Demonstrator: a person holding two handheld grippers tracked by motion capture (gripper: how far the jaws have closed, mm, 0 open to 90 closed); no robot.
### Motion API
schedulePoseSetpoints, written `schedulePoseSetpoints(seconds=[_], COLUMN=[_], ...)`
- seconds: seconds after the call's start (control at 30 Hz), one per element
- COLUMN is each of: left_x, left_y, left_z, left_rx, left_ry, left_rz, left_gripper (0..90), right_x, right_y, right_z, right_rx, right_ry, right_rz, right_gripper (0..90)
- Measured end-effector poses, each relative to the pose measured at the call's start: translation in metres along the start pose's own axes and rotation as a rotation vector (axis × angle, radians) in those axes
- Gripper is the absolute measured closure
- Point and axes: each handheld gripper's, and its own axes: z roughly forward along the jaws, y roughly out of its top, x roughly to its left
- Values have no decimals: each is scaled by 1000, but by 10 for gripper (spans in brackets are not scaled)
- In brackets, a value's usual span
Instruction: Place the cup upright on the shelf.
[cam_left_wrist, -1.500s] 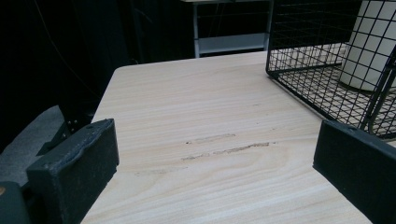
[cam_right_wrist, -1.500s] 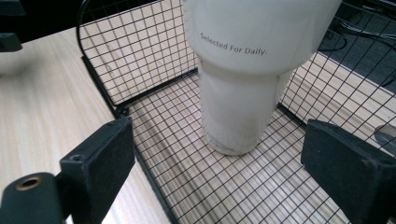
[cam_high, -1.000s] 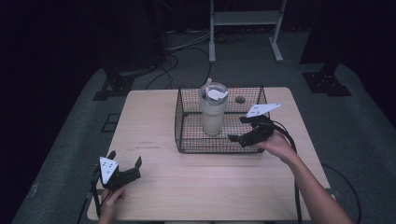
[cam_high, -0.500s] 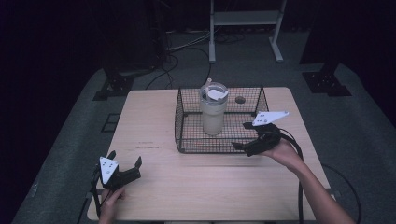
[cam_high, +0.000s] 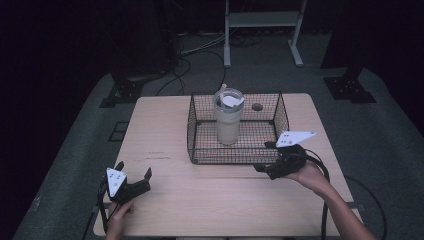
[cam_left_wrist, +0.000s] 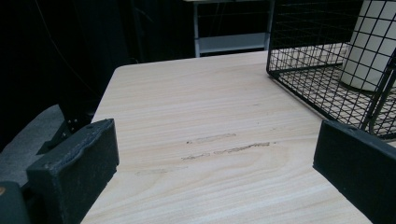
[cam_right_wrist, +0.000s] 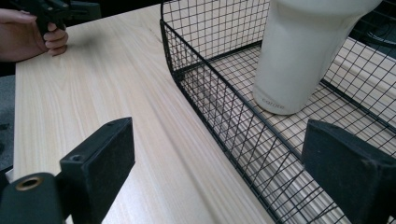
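From the high view we see the whole wooden table (cam_high: 220, 200) and one black wire basket (cam_high: 200, 131) standing toward its far side. One cream tumbler (cam_high: 229, 120) stands upright in the basket, and the top of its lid is visible here. Our left gripper (cam_high: 134, 176) sits near the table's near-left corner, jaws spread and empty, well apart from the basket. Our right gripper (cam_high: 265, 159) lies just beside the basket's near-right corner, its jaws also spread.

The left gripper view adds the scuff marks (cam_left_wrist: 229, 144) on the bare wood between its two open jaws — the basket's corner and the tumbler's lower wall sit at the upper right.

The right gripper view brings the basket's mesh wall close: one jaw stands outside it, the other in front of the mesh. The tumbler's base rests on the basket floor — and the person's left hand (cam_right_wrist: 28, 32) shows far off.
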Motion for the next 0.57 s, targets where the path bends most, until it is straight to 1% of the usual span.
schedulePoseSetpoints(seconds=[0.2,0.33,0.47,0.53,0.57], left_x=[0,0,0,0,0], left_y=[0,0,0,0,0], left_z=[0,0,0,0,0], left_rx=[1,0,1,2,2], left_ry=[0,0,1,1,1], left_rz=[-1,-2,-2,-1,0], left_gripper=[0,0,0,0,0], right_x=[4,4,8,10,12], right_y=[-9,-15,-25,-32,-36], right_z=[-4,-6,-9,-10,-10], right_rx=[-2,-11,-20,-23,-26], right_ry=[-4,-6,-11,-23,-21], right_rz=[4,19,33,33,40], right_gripper=[92,92,92,92,92])
